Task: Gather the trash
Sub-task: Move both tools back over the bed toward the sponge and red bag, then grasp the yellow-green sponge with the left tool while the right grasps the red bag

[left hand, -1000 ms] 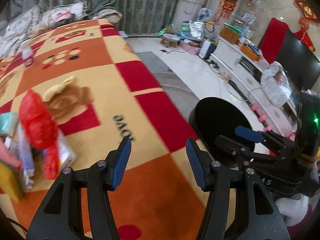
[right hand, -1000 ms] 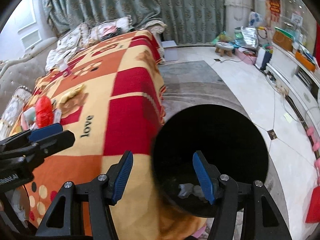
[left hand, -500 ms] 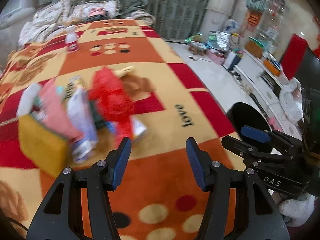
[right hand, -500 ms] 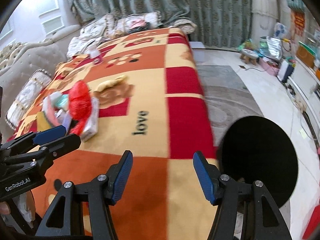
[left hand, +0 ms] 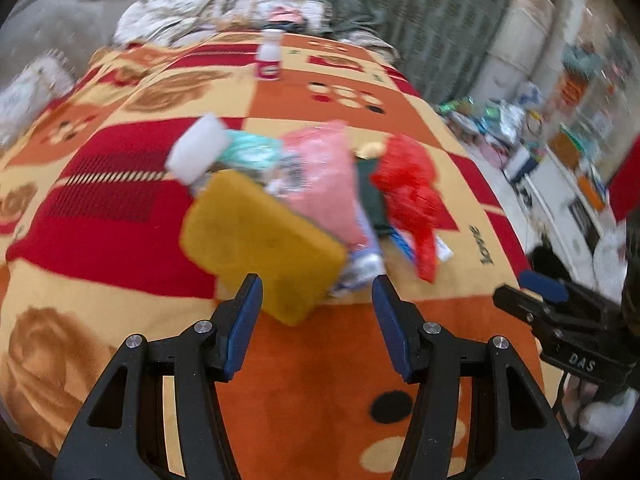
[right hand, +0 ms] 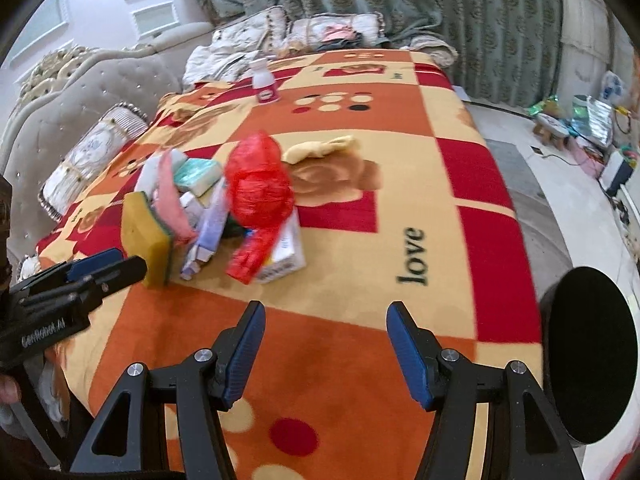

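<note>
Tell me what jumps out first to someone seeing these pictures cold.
A heap of trash sits mid-blanket on the checked red, orange and cream blanket: a crumpled red plastic bag tops it, with a yellow sponge standing at its left edge. A black round bin waits off the blanket's right edge. Both the left gripper and right gripper are open and empty, short of the heap.

Bright, even daylight; heavy motion blur, fisheye bending, dark corners.
</note>
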